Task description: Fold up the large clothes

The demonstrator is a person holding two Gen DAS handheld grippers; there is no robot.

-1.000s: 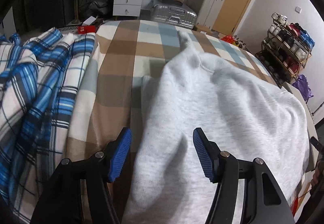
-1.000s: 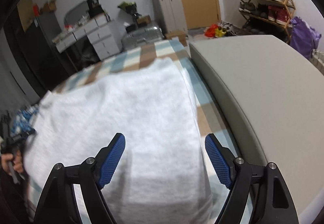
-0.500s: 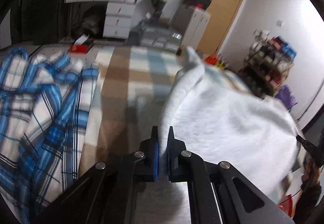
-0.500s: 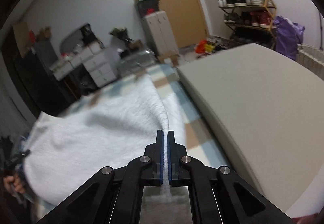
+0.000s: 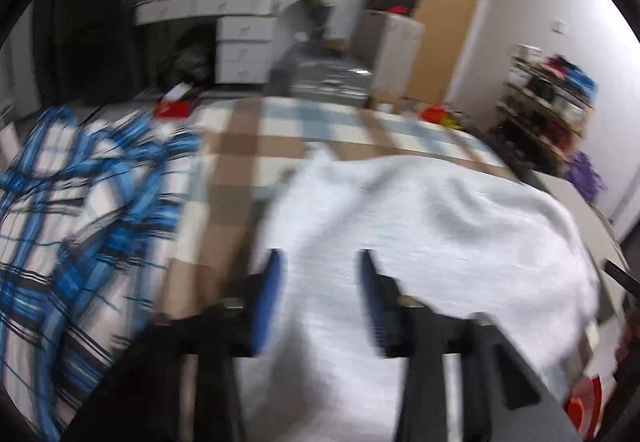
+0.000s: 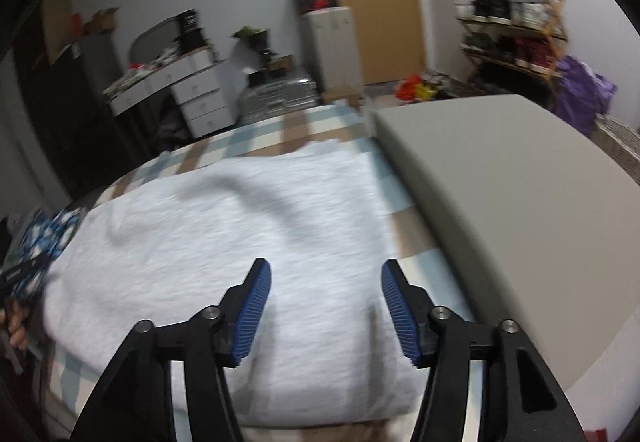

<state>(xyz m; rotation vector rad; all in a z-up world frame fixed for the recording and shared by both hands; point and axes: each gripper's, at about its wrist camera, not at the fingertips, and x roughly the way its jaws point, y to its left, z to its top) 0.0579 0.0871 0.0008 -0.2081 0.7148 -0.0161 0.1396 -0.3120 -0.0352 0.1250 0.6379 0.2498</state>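
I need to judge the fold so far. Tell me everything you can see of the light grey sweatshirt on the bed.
The light grey sweatshirt looks like soft heathered knit, with no print in view. It lies spread flat on the checked bed cover, a few shallow wrinkles across its top, its near edge thick as if doubled over. Its right edge runs beside the grey mattress pad; the blue plaid garment lies off its left side. Both the left gripper and right gripper hover open above it, gripping nothing.
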